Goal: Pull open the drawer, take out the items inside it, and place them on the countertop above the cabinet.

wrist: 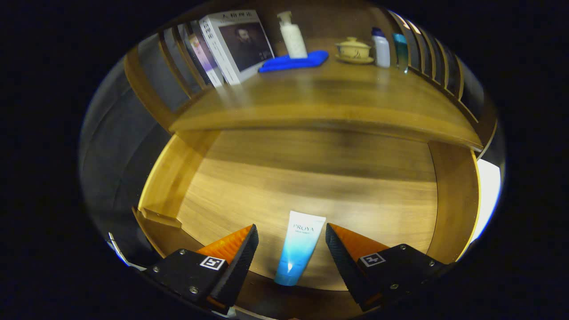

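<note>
Drawer [453,191] is seen pulled open, so step one is judged done; its wooden floor is bare apart from one item. Unloading is judged still pending for that item; whether anything on the countertop came out of the drawer cannot be told.

Left to right: at upper left of the frame, books [235,44] are stood leaning on the countertop [355,102], against slatted wooden rails. Right of them, at upper centre, a white pump bottle [292,34] is stood upright on or just behind a blue cloth [294,61] laid flat. Further right a lidded cup on a saucer [354,50] is set, then a white bottle with dark cap [381,48] and a teal bottle [400,46] side by side at upper right.

Lower half of the frame: open drawer, left wall at lower left, right wall at lower right, front edge at the bottom. Contents: a single white-to-blue tube [298,248], lying flat near the drawer front, cap end toward the camera.

Gripper [291,239] is held at lower centre with fingers spread apart, one on each side of the tube, neither touching it. Tube is bracketed but not gripped. Whether the fingers are low enough to close on it cannot be told.

Left to do, as judged: fingers closed on the tube, tube lifted out and set on the bare countertop front.
</note>
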### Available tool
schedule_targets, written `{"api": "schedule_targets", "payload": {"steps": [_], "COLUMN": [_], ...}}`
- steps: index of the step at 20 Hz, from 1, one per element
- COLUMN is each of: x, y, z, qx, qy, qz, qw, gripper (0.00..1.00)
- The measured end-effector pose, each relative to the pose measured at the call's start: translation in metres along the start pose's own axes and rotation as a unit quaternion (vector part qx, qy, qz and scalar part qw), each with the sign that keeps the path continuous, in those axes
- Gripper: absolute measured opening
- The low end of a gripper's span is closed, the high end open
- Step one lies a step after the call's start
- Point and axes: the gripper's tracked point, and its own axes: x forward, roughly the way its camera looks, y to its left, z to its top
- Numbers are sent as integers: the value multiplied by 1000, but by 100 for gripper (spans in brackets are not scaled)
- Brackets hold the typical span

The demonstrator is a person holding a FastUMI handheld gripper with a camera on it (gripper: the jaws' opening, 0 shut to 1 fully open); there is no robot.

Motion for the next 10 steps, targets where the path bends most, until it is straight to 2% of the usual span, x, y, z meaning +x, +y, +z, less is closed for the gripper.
{"api": "schedule_targets", "payload": {"steps": [3, 7, 10], "x": [13, 24, 26], "y": [-11, -5, -6], "z": [0, -20, -21], "qx": [-6, -4, -25], "qy": [21, 83, 92], "qz": [-21, -14, -28], "qw": [1000, 996, 995], "gripper": [94, 91, 88]}}
